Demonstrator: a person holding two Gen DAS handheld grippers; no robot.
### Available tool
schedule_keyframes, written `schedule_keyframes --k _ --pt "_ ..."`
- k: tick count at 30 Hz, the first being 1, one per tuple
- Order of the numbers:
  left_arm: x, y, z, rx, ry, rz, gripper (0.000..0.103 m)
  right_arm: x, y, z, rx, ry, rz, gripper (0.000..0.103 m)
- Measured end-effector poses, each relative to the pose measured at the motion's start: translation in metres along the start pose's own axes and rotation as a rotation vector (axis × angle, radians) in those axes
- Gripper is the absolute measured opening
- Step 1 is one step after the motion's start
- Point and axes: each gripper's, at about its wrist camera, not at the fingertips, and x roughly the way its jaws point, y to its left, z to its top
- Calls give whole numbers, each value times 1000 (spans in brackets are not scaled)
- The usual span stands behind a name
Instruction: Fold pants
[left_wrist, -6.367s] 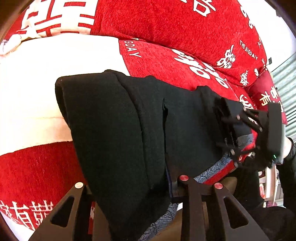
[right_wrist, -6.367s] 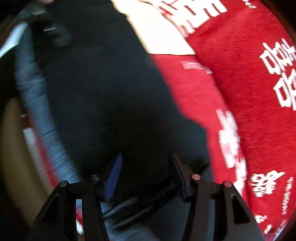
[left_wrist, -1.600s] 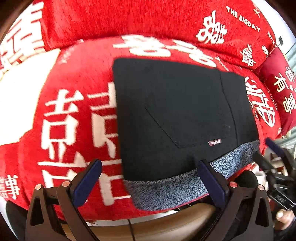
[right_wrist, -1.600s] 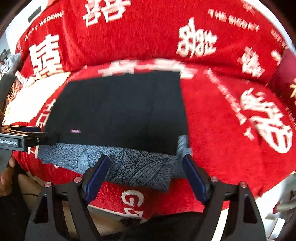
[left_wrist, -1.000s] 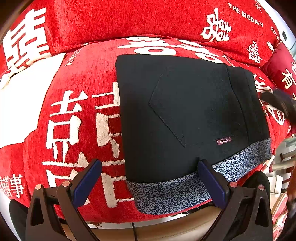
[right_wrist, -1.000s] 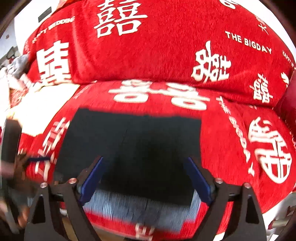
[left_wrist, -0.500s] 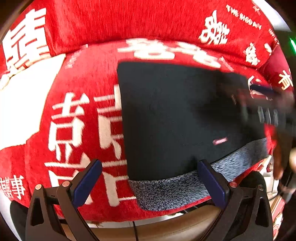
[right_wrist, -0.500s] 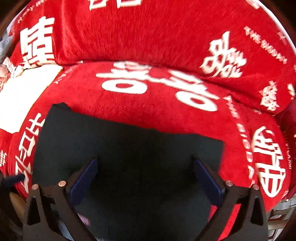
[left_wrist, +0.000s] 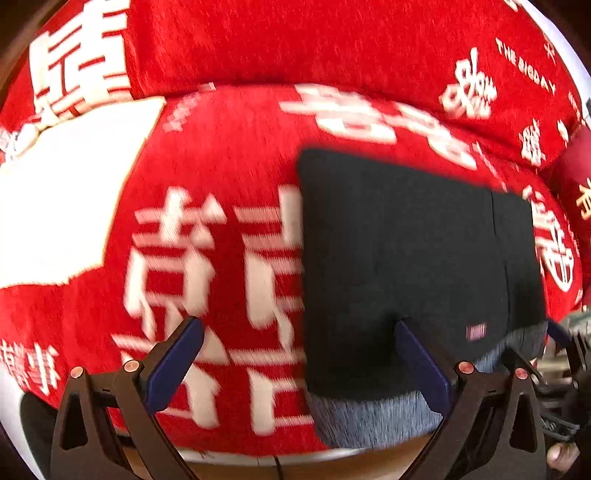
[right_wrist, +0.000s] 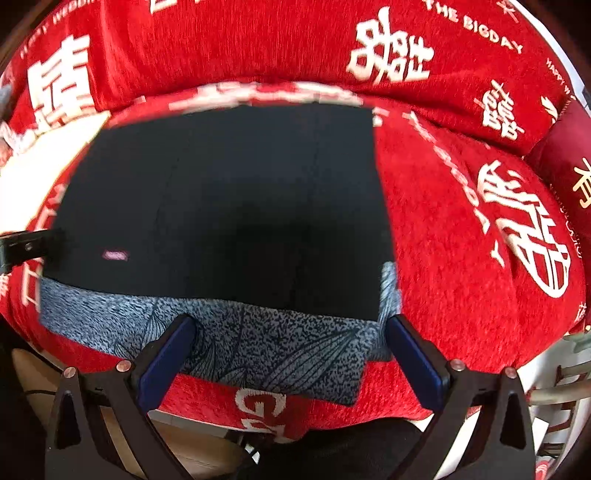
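Note:
The black pants (left_wrist: 406, 258) lie folded into a flat rectangle on the red sofa seat, with a grey patterned lining strip (right_wrist: 229, 332) along the near edge and a small pink label (right_wrist: 116, 254). They also show in the right wrist view (right_wrist: 229, 192). My left gripper (left_wrist: 299, 354) is open and empty, hovering over the pants' left edge. My right gripper (right_wrist: 288, 343) is open and empty above the lining strip. The left gripper's tip (right_wrist: 22, 247) shows at the left edge of the right wrist view.
The sofa is covered in a red cloth with white characters (left_wrist: 207, 258) and a white patch (left_wrist: 55, 206) at the left. The red backrest (right_wrist: 258, 44) rises behind. A dark red cushion (right_wrist: 569, 173) sits at the right. The seat's front edge drops off just below the pants.
Both grippers let go of the pants, which now lie folded flat. In the last half second the left gripper shifted left and the right gripper pulled back toward the seat's front edge.

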Motion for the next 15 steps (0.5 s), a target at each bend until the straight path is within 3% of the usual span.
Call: schedule_keyframes --k 3,5,10,15 --pt "10 14 33 -85 49 -116 103 -8 -26 15 91 -29 59 103" --pt "22 13 47 -116 94 -163 103 -3 -41 24 152 -15 50 103" --pt "56 -32 44 10 185 -141 103 7 -67 24 237 24 53 103" --pt "65 -34 37 -47 203 -190 103 1 -66 15 200 14 61 103"
